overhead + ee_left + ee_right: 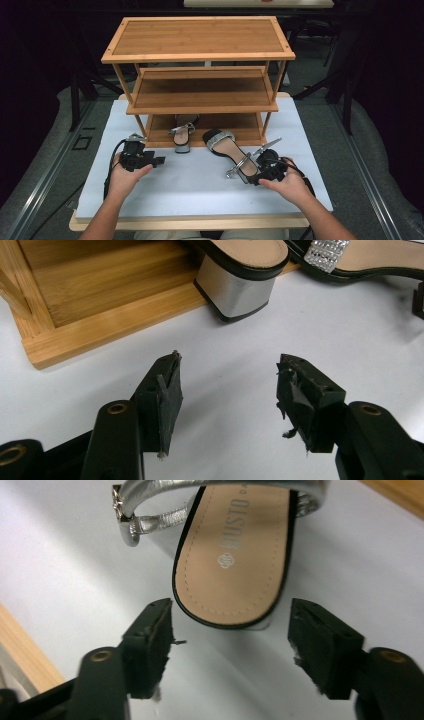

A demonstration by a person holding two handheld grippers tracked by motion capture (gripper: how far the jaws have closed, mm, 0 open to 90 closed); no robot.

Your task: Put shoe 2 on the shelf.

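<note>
Right gripper view: right tool wide open, empty.

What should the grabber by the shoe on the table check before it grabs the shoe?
1. Right gripper open: ok, jaws stand apart.
2. Lined up with the sandal: ok, its heel end sits just ahead, between the jaws.
3. Jaws around the heel: not ok, they stop short of it.
4. Ankle strap out of the way: ok, it arches farther up.
5. Left gripper free: ok, open and holding nothing.
6. Room on the rack's bottom shelf: ok, bare wood beside the other sandal.
</note>
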